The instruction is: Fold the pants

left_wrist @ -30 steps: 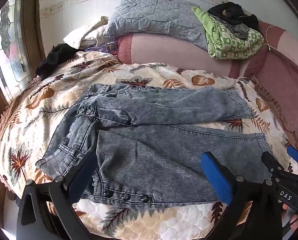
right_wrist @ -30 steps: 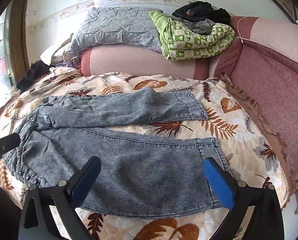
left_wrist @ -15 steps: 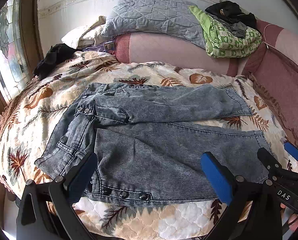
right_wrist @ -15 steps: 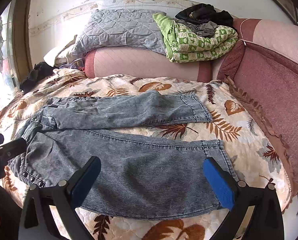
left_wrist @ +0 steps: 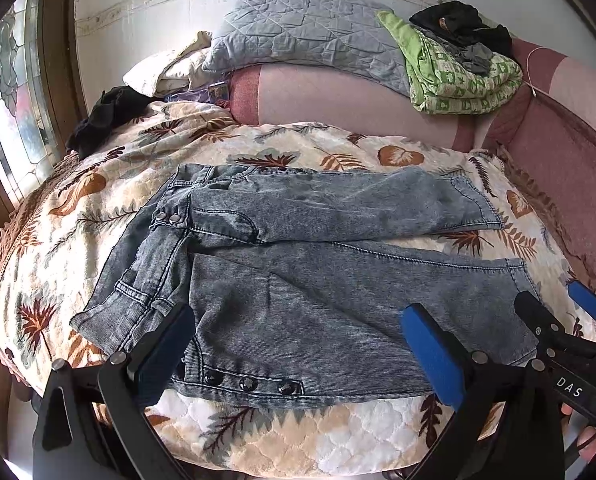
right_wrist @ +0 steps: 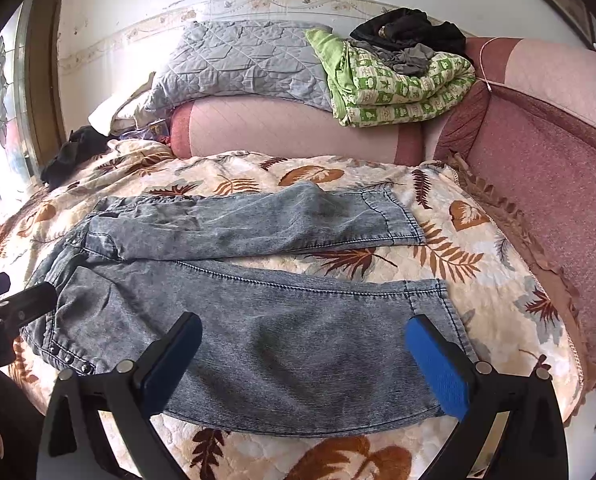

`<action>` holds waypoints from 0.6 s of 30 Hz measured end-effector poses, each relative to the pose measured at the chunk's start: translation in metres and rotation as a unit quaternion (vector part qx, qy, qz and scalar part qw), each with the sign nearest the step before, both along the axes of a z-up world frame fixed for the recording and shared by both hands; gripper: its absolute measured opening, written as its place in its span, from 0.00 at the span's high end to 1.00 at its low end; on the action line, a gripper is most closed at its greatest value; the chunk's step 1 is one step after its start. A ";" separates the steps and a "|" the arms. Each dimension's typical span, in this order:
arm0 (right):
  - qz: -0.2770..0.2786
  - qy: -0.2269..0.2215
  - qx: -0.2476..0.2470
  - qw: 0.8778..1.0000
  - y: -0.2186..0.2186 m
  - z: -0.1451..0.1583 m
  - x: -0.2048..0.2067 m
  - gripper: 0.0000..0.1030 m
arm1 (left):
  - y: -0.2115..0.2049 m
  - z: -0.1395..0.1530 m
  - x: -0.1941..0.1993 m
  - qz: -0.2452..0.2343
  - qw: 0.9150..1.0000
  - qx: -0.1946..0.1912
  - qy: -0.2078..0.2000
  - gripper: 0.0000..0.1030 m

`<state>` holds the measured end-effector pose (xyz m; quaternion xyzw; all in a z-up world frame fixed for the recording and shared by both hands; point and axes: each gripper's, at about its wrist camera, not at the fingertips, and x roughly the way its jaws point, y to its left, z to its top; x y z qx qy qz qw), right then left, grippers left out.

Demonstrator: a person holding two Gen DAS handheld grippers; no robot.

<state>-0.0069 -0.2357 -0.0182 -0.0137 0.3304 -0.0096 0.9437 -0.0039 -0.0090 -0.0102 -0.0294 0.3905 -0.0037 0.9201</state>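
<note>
Grey washed denim pants (left_wrist: pixel 317 280) lie spread flat on a leaf-patterned bed cover (left_wrist: pixel 78 208), waistband at the left, both legs running right. In the right wrist view the pants (right_wrist: pixel 258 312) show both hems at the right. My left gripper (left_wrist: pixel 298 344) hovers open above the near waistband corner with its snap buttons (left_wrist: pixel 250 383), nothing between the blue pads. My right gripper (right_wrist: pixel 301 356) hangs open over the near leg close to its hem (right_wrist: pixel 445 312). The right gripper's tip (left_wrist: pixel 557 328) also shows at the left view's right edge.
A pink bolster (right_wrist: pixel 290 128) lines the back, with a grey quilt (right_wrist: pixel 238 60) and a green checked blanket (right_wrist: pixel 397 88) piled on it. Black clothing (left_wrist: pixel 106 116) lies at the far left by a window (left_wrist: pixel 14 112). A maroon padded side (right_wrist: pixel 557 200) borders the right.
Both grippers have pulled back and risen slightly, so the pants sit a little farther off in both views. Both stay open, and the pants have not moved.
</note>
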 end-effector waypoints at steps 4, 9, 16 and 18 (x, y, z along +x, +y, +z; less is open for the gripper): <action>-0.001 0.001 -0.001 1.000 0.000 0.001 0.000 0.00 | 0.000 0.000 0.000 0.001 1.000 -0.001 0.001 0.00; 0.000 0.003 -0.001 1.000 0.001 0.000 0.001 0.00 | 0.001 -0.001 0.001 0.002 1.000 -0.001 0.003 0.00; 0.000 0.004 -0.002 1.000 0.003 -0.002 0.001 0.00 | 0.003 -0.003 0.002 0.003 1.000 -0.003 0.007 0.00; 0.001 0.004 -0.002 1.000 0.004 -0.003 0.002 0.00 | 0.003 -0.004 0.001 0.002 1.000 -0.003 0.007 0.00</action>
